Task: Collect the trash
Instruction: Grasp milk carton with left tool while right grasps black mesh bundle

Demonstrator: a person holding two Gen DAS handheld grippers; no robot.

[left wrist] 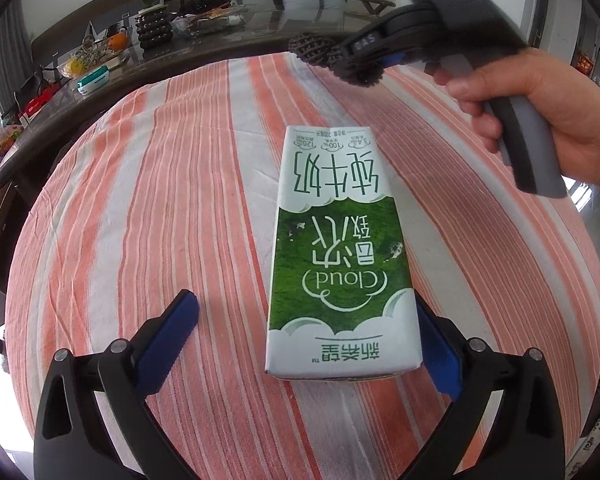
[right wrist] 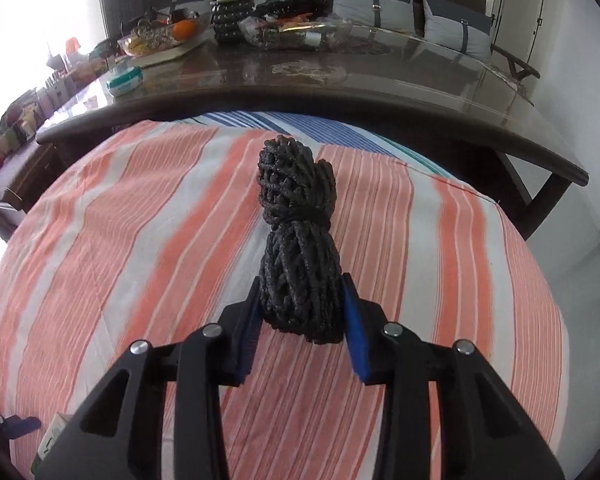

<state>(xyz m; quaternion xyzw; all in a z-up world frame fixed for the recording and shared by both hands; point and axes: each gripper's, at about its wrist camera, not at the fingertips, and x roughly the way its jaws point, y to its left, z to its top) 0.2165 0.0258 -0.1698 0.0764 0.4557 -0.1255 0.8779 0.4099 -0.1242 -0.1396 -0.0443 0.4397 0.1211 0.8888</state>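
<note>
A green and white milk carton [left wrist: 332, 248] lies flat on the orange-striped cloth [left wrist: 160, 200]. My left gripper [left wrist: 304, 304] is open around the carton's near end: the right pad is beside the carton's edge and the left pad stands well clear. In the right wrist view, my right gripper [right wrist: 301, 282] is shut on a bundle of black rope [right wrist: 296, 208] and holds it above the cloth. From the left wrist view, the rope [left wrist: 312, 50] sticks out of that gripper [left wrist: 352, 64] at the top, with a person's hand [left wrist: 540, 112] on its handle. A corner of the carton [right wrist: 50, 436] shows at the lower left.
Behind the cloth stands a dark glossy table [right wrist: 340, 92] with a fruit bowl [right wrist: 160, 36], a black vase with a plant [right wrist: 230, 16], a wipes pack [right wrist: 125, 80] and a clear dish of bits [right wrist: 296, 30]. A sofa with cushions [right wrist: 372, 4] lines the back wall.
</note>
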